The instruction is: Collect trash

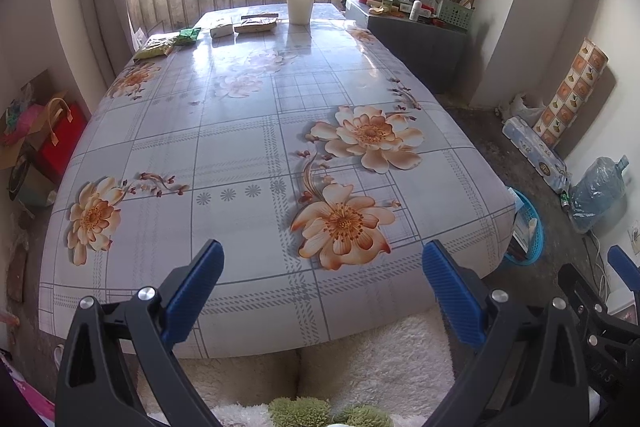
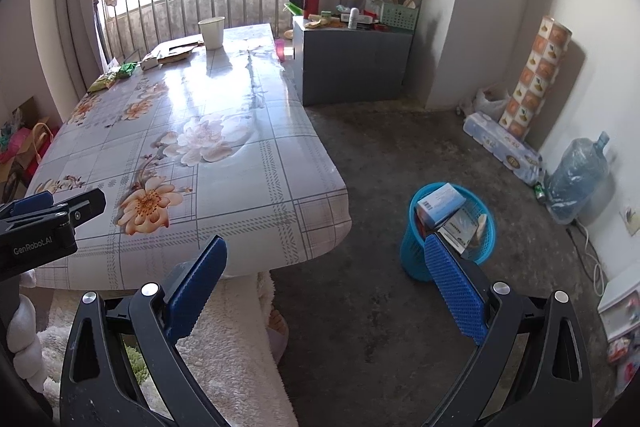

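Trash on table: a yellow-green wrapper (image 1: pixel 154 47), a green packet (image 1: pixel 188 35), a small white box (image 1: pixel 221 30) and a brown flat packet (image 1: pixel 256 25) are lying in a loose row at the far end of the flowered table (image 1: pixel 240 131), near the window railing.
Cup: a white paper cup (image 1: pixel 300 7) is standing upright just beside the brown packet, at the far edge.
Bin: a blue mesh wastebasket (image 2: pixel 452 255) is sitting on the floor off the table's near right corner, already holding a blue-and-white box (image 2: pixel 440 205) and a flat dark-printed packet.
Writing: "GenRobot.AI" is showing in white on the black body of the left gripper (image 2: pixel 38 223) as the right wrist view is catching it; print on the bin's packets and the table's wrappers is too small to read.
Left gripper (image 1: pixel 322 259): its blue pads are standing wide apart with nothing between them, hovering over the near table edge, well apart from the trash row.
Right gripper (image 2: pixel 326 255): it is gaping wide and gripping nothing, over the floor, its right pad overlapping the bin's near rim in view.
Hard to make out: the window is blowing out to white, and the bin is showing only as a sliver behind the table corner in the left view.
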